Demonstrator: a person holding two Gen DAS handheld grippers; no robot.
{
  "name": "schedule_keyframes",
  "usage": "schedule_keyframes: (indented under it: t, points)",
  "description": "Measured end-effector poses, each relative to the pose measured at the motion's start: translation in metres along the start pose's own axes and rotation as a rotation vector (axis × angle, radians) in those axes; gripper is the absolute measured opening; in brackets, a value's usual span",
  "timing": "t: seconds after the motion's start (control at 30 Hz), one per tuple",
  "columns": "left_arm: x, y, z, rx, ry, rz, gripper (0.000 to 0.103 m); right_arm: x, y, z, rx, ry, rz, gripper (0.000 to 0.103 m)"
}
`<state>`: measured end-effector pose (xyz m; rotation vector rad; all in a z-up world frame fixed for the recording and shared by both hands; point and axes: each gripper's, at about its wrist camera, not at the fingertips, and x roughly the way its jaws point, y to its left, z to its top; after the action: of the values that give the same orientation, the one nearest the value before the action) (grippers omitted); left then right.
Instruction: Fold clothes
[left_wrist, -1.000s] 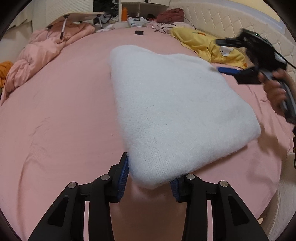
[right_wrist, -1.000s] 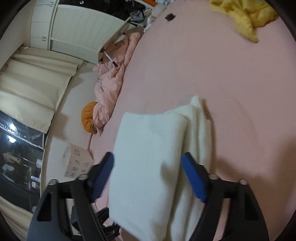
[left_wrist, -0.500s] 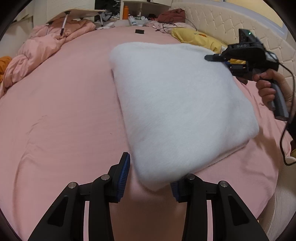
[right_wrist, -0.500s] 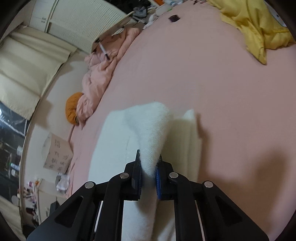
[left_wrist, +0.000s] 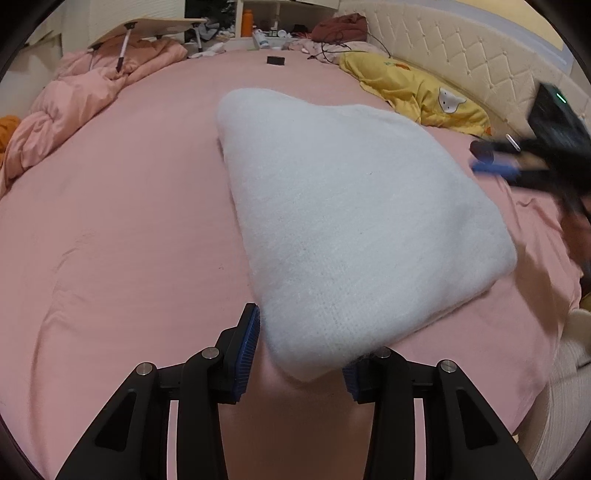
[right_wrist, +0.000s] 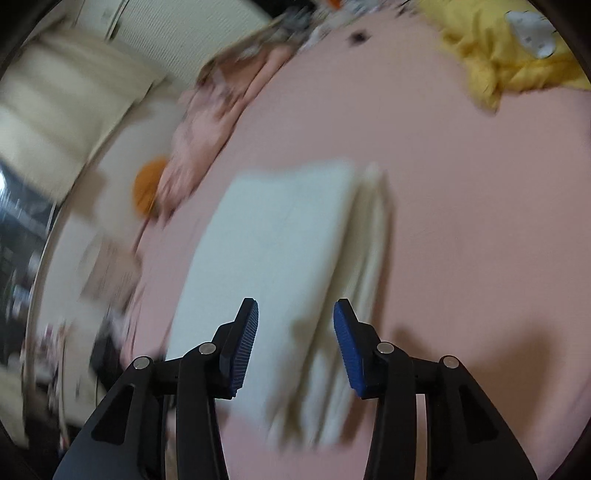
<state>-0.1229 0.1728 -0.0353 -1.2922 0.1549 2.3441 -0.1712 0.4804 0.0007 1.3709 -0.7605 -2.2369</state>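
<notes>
Folded white fluffy knit garment (left_wrist: 351, 221) lies flat on the pink bed sheet (left_wrist: 110, 221). Left gripper (left_wrist: 301, 350) released, fingers straddling the garment's near corner. Right gripper (right_wrist: 295, 332) released, above the garment.

A home bedroom: wide bed (left_wrist: 110, 229) under a pink sheet, tufted cream headboard (left_wrist: 461, 48), crumpled pink duvet (left_wrist: 74, 99), yellow garment (left_wrist: 417, 92), cluttered shelf (left_wrist: 273, 22) behind; pale, blurred wardrobe doors (right_wrist: 192, 33), probably.

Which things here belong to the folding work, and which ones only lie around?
Job:
- folded fluffy white garment
- left gripper
- right gripper

Lying about:
- crumpled yellow garment
- bunched pink quilt
- small flat black object
</notes>
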Motion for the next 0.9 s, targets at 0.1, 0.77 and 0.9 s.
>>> schedule_keyframes:
  t: [0.1, 0.77, 0.9]
  points:
    - [0.001, -0.005, 0.001, 0.01, 0.0, 0.013, 0.039, 0.014, 0.008, -0.03, 0.015, 0.099, 0.039, 0.044]
    - [0.012, -0.01, -0.004, 0.075, 0.061, 0.124, 0.043, 0.02, -0.042, -0.056, 0.177, 0.129, 0.148, 0.011]
    - [0.01, 0.002, -0.005, -0.002, 0.071, 0.078, 0.044, 0.014, -0.04, -0.061, 0.139, 0.131, 0.096, 0.018]
